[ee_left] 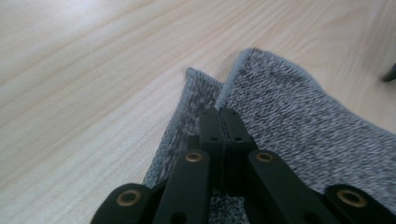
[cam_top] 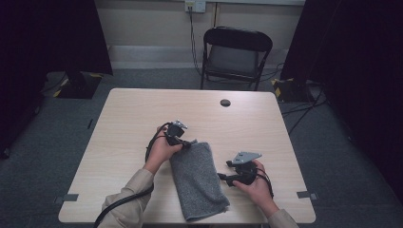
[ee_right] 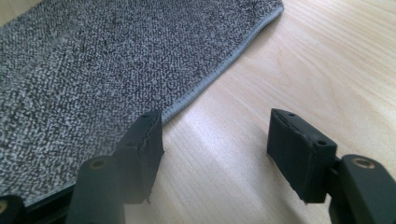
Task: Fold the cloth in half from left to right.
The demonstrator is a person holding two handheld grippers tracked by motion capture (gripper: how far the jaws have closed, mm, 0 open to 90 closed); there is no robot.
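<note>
Grey knitted cloth (cam_top: 197, 178), folded into a long strip with a stitched hem, is laid on the pale wood-grain bench (cam_top: 133, 114), toward the bench's near edge and roughly midway between the two hands. Its far end is seen in the left gripper view (ee_left: 299, 116) as two layers, a lower corner peeking out beside the upper fold. That far end is pinched by the left gripper (cam_top: 183, 142): in its own view (ee_left: 219, 114) the black jaws are pressed together with the upper fold's edge caught between them. The left hand (cam_top: 161, 149) is wrapped around the gripper body at the cloth's far left corner, and a black cable is trailed from it back along the sleeve.

To the right of the cloth, just beside its long hemmed edge, the right gripper (cam_top: 222, 176) is held low over the bench by the right hand (cam_top: 256, 183). In the right gripper view (ee_right: 215, 135) its jaws are spread wide apart with bare wood between them; the one jaw is placed at the cloth's hem (ee_right: 93, 70), though contact cannot be confirmed.

Beyond the cloth, a small dark round grommet (cam_top: 225, 102) is set in the bench near its far edge, and a black folding chair (cam_top: 235, 54) is stood behind that edge on the grey carpet.
</note>
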